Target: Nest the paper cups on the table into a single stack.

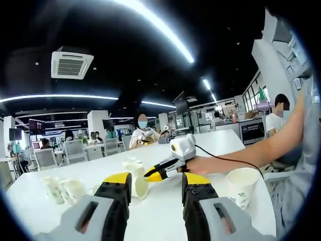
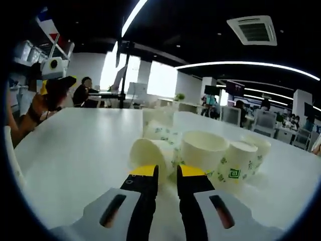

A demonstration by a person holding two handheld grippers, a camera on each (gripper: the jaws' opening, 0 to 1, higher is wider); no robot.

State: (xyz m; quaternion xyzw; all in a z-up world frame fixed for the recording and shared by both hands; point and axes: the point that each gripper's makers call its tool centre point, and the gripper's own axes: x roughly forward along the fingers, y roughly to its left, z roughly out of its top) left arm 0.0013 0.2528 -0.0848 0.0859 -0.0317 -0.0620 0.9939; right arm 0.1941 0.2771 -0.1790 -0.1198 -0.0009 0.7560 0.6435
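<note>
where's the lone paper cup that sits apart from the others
In the left gripper view the lone white paper cup stands upright on the white table, just right of the left gripper, beneath the person's forearm and apart from the cup cluster at left.

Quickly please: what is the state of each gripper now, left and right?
Left gripper: open, holding nothing, raised over the table.
Right gripper: nearly closed on the rim of a tipped paper cup.
</note>
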